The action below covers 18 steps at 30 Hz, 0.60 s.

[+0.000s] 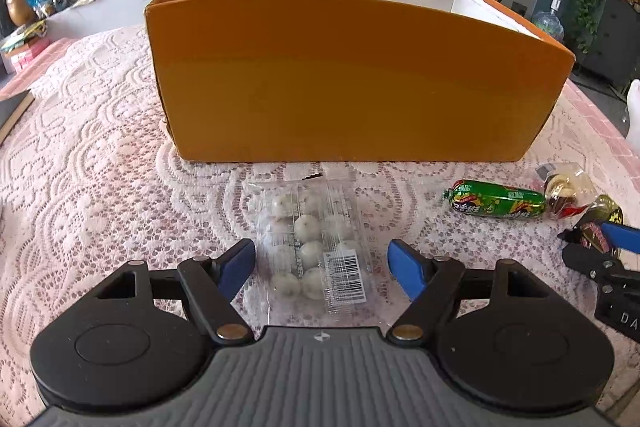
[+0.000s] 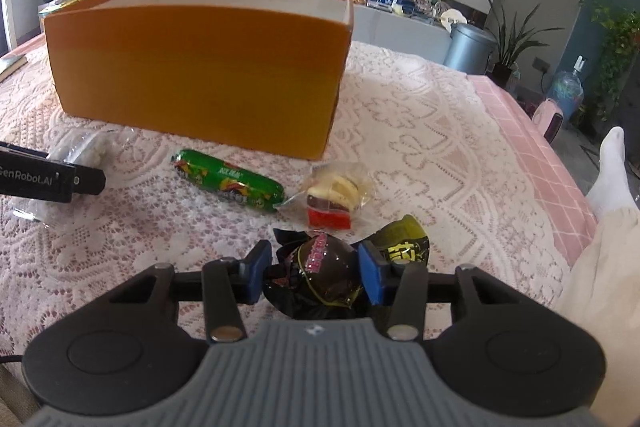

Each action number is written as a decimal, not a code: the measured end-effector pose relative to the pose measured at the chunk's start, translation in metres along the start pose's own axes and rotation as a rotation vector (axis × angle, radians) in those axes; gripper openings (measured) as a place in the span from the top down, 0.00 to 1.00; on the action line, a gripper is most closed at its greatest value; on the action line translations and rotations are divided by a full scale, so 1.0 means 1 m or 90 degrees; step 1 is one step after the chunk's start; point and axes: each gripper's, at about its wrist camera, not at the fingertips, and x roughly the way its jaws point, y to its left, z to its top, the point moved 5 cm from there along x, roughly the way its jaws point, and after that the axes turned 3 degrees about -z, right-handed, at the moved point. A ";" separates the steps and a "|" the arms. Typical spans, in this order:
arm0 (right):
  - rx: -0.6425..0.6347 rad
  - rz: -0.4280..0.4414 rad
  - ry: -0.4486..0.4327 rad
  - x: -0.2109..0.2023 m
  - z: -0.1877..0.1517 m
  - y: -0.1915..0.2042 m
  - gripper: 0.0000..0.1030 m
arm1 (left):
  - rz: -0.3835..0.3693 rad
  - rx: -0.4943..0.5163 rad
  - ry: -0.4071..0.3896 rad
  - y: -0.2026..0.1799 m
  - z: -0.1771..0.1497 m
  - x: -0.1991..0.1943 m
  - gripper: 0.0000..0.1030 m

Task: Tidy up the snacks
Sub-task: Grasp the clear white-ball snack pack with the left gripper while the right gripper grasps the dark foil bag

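Note:
A clear packet of white balls (image 1: 308, 243) lies on the lace cloth in front of the orange box (image 1: 352, 75). My left gripper (image 1: 322, 267) stands open around it, its blue pads apart from both sides of the packet. In the right wrist view my right gripper (image 2: 316, 271) is shut on a black-wrapped snack (image 2: 316, 267) with pink print. Behind that snack lies a yellow-and-black packet (image 2: 408, 247). A green sausage (image 2: 228, 183) and a clear-wrapped yellow-and-red snack (image 2: 336, 195) lie between the right gripper and the orange box (image 2: 192, 67). The box's inside is hidden.
A book (image 1: 12, 111) lies at the table's left edge. Pink checked cloth (image 2: 532, 155) marks the right edge, and a person's white-clad leg (image 2: 608, 187) is beside it. Bare lace cloth (image 1: 100, 167) stretches left of the packet.

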 end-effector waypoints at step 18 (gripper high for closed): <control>0.002 0.005 -0.008 -0.002 0.000 0.001 0.56 | 0.006 0.041 -0.038 -0.007 -0.004 -0.021 0.40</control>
